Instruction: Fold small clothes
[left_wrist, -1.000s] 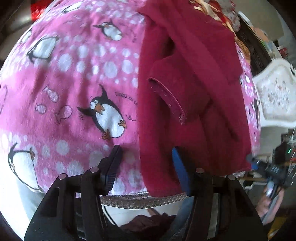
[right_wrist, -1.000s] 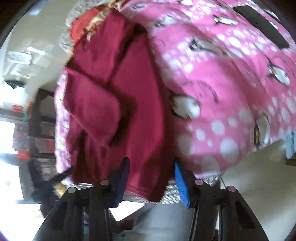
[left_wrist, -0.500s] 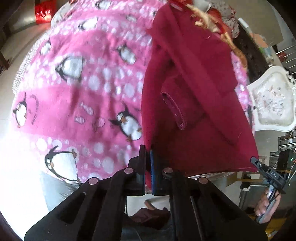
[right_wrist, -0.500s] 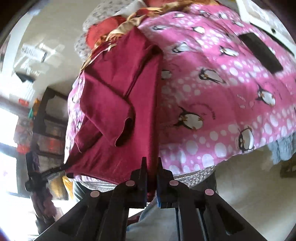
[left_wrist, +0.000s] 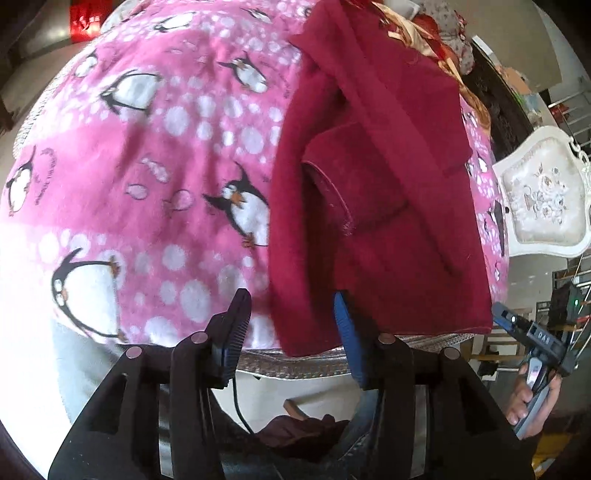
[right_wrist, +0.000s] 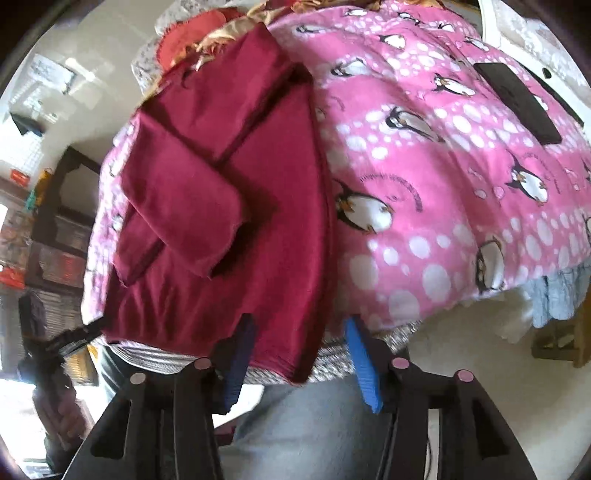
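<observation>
Both grippers point steeply down over the near edge of a bed.

The left gripper (left_wrist: 291, 332) has just been opening; its jaws now stand about half apart. The near left corner of the red garment (left_wrist: 373, 192) lies between the fingers, closer to the blue pad at 4 o'clock, but the pads do not press on it. The ribbed black finger (left_wrist: 236, 321) stands clear over the blanket (left_wrist: 155, 177).

The right gripper (right_wrist: 299, 354) has also just been opening and is likewise about half open. The garment's other near corner (right_wrist: 291, 354) hangs between its fingers, over the bed edge, loose and ungripped. The blue finger (right_wrist: 364, 369) at 4 o'clock stands just off the cloth.

The garment lies flat on the pink penguin blanket, folded lengthwise with a sleeve doubled over on top, its hem at the near edge. In the left view it fills the 1 to 3 o'clock part; in the right view it runs from 11 to 7 o'clock.

A hand (left_wrist: 532, 402) with the other gripper shows at 4 o'clock in the left view. A white ornate chair (left_wrist: 543, 199) stands at 3 o'clock. A pile of other clothes (right_wrist: 199, 40) lies at 12 o'clock, beyond the garment. A flat black item (right_wrist: 517, 103) rests on the blanket at 2 o'clock in the right view. Grey trousers (right_wrist: 306, 424) show below the jaws.
</observation>
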